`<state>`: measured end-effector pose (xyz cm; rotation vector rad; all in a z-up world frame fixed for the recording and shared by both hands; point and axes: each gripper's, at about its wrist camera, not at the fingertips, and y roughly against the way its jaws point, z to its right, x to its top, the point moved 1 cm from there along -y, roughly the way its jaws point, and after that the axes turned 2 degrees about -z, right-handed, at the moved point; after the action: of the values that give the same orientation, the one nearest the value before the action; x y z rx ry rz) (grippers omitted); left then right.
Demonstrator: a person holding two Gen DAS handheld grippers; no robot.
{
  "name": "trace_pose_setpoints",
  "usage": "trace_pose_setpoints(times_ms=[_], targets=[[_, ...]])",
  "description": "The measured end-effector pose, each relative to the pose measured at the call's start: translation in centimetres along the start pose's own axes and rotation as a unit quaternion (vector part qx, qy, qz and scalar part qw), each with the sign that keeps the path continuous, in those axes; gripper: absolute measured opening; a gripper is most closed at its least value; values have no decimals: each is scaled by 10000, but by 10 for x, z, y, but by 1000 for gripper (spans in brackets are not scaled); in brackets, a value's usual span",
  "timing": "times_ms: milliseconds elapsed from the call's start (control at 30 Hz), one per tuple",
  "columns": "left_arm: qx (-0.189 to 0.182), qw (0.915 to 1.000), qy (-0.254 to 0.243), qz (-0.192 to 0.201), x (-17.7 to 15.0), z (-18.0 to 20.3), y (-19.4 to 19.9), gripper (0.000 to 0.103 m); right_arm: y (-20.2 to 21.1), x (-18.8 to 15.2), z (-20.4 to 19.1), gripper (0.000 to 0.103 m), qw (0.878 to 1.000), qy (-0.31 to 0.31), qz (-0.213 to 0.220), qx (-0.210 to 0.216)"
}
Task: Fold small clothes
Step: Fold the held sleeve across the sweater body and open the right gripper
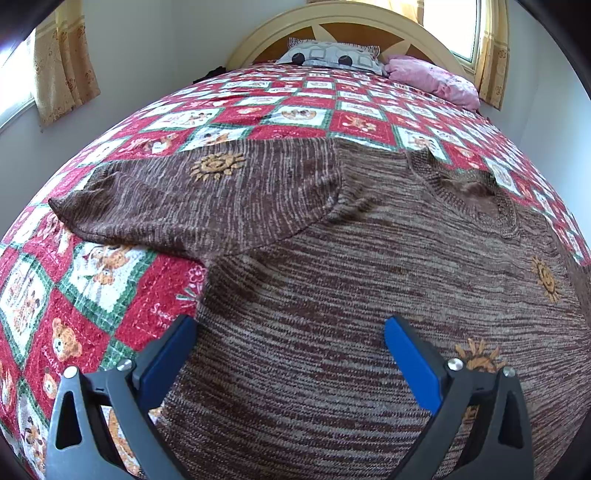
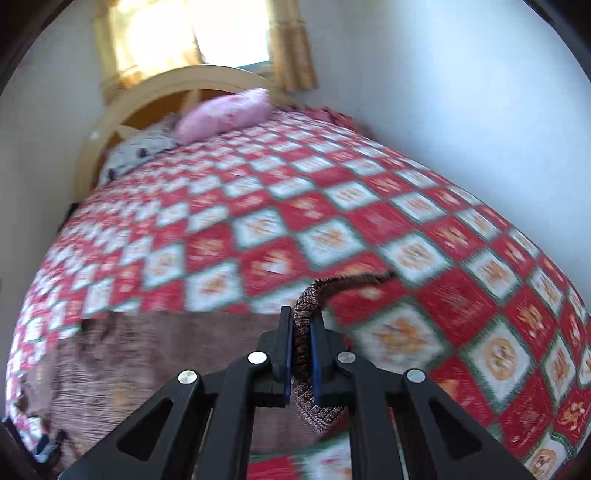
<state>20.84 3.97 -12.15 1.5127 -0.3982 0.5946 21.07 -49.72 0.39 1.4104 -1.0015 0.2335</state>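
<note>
1 brown knit sweater (image 1: 332,295), flat on bed quilt (image 1: 110,280), neckline toward headboard (image 1: 343,18). Soft, limp, light; stretches. Left claw (image 1: 290,363) wide open, empty, over sweater body. Right claw (image 2: 301,350) clamped on sweater cuff (image 2: 304,321). Best hold: ribbed edges, seams.

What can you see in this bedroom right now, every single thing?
sweater: one, brown knit with orange suns, spread on the quilt, one edge pinched by the right gripper
quilt: one, red, white and green teddy-bear squares, covering the bed
pillows: two, grey patterned and pink, by the headboard
headboard: one, cream and brown, arched
curtains: yellow, at the windows
left gripper: black, blue fingers apart, over the sweater
right gripper: black, closed on sweater fabric
</note>
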Motion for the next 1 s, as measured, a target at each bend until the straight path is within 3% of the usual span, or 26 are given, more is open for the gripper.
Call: trace_pose_setpoints(times_ms=[233,467,700,900,933,1000], targets=[[-89,9999,87,24,0,-3,0,103,11,-17,-158,8,9895,739,61,1238],[-203,9996,166,61,-1,-7,2,103,-34,-68,-275,8,9790,1225,-266,1607],[-240,9995,201,68,-1,-7,3,103,-75,-104,-309,8,9724,1548,-599,1640],[-251,9994,210,71,-1,-7,3,103,-100,-124,-316,12,9601,1629,-1014,2033],[-259,9994,216,70,-1,-8,3,103,-105,-129,-317,16,9589,1622,-1109,2049],[-268,9994,221,70,-1,-7,3,103,-109,-134,-315,41,9522,1494,-1264,2345]])
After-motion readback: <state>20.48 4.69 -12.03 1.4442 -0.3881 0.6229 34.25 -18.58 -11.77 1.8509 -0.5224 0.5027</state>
